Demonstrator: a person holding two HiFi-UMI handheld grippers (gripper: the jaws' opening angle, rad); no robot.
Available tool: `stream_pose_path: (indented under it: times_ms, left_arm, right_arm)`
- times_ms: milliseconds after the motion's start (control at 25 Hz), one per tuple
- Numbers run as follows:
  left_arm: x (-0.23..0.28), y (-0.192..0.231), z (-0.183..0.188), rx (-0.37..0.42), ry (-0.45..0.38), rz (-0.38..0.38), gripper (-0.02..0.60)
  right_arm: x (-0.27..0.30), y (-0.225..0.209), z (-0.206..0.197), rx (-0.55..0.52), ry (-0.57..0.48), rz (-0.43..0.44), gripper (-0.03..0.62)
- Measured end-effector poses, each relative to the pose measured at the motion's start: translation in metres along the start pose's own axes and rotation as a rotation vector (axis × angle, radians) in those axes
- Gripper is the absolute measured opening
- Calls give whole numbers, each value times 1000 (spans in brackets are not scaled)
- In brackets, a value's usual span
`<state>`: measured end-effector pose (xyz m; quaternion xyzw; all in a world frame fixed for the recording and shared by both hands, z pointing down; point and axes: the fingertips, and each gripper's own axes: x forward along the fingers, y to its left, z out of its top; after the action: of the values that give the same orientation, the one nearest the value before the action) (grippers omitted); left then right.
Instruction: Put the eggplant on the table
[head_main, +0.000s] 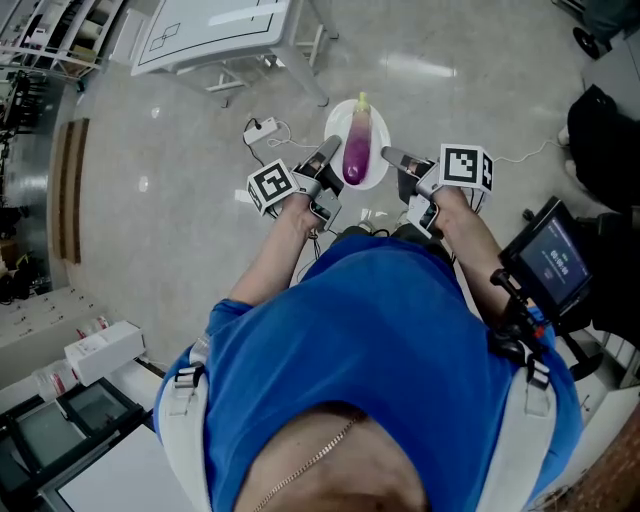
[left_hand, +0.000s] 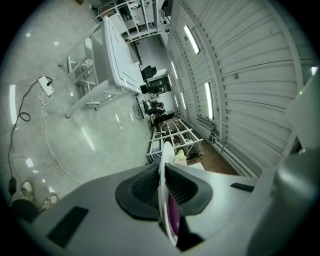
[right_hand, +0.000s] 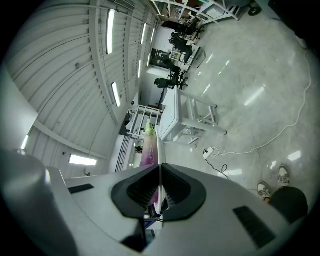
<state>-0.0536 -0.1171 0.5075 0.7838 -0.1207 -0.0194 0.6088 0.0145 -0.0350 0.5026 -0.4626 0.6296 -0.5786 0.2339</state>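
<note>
Two claws pinch one plate (head_main: 377, 128): left gripper (head_main: 328, 153) on its near-left rim, right gripper (head_main: 390, 155) opposite. Only the head view shows the eggplant (head_main: 355, 150) lying whole between them.

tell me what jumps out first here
A purple eggplant lies on a white plate held in mid-air over the floor. The left gripper and right gripper each clamp the plate's rim from opposite sides. A white table stands beyond, at the head view's top.

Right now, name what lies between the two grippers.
In the head view, a white plate carrying the eggplant spans the gap between the left gripper and right gripper; both have jaws shut on its rim.
</note>
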Motion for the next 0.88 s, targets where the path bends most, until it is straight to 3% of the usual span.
stream_pose_path:
  times_ms: [360,600,880]
  left_arm:
    - [-11,-4,13,11,-62,-25,44]
    - [-65,-19,-49,15,-61,-20,44]
    - [-58,-15,-46,-3,-73,-1,44]
  right_arm:
    - [5,5,-6,-10,28,36,17]
    - [-41,11,-76,13,26,40,17]
    - [-38,5,-67,22,46,35,16]
